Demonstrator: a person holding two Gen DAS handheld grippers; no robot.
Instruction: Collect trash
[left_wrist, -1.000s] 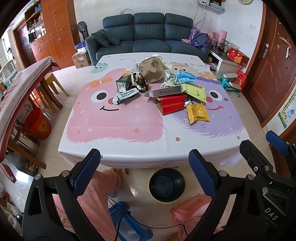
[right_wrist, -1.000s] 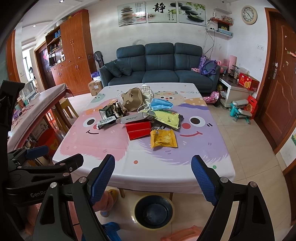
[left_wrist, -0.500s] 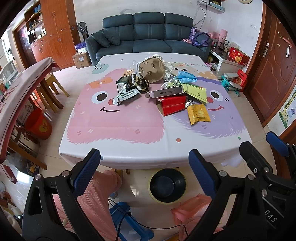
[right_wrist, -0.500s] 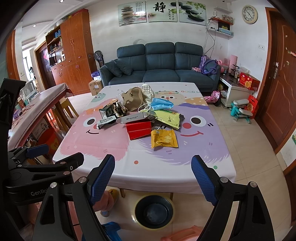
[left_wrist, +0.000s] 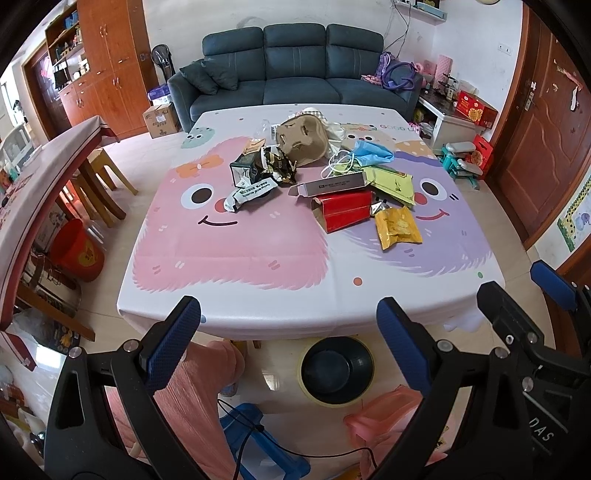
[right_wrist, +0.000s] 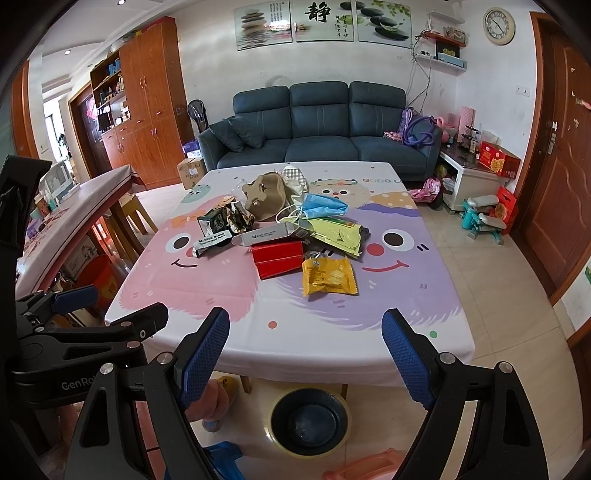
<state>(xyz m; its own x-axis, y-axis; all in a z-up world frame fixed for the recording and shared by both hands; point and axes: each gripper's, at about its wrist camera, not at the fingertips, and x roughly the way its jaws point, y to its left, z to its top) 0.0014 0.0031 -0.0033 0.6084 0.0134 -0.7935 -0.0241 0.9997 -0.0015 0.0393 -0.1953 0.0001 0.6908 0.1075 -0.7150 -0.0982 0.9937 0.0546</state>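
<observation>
- Left gripper (left_wrist: 288, 339): jaws spread wide, nothing between them, held off the near edge of the table (left_wrist: 236, 310). "GenRo…" readable on its body in the right wrist view.
- Right gripper (right_wrist: 306, 354): also spread wide and empty, level with the near table edge. "DAS" readable on its body in the left wrist view.
- Trash heaped mid-table toward the far side, on a cartoon-face tablecloth; "GOOD L…" printed near its far right corner.
- Red box (right_wrist: 277, 258): long axis across the table, open end toward the left.
- Grey carton (right_wrist: 271, 233): just behind the red box, long axis likewise left-right; label print too small to read.
- Yellow snack packet (right_wrist: 327, 275): flat, just right of the red box, long axis running near to far.
- Blue face mask (right_wrist: 325, 205) and brown moulded cup carrier (right_wrist: 264, 195) at the back of the heap.
- Dark waste bin (right_wrist: 308, 421) on the floor below the near edge.
- Wall art: character "静".
</observation>
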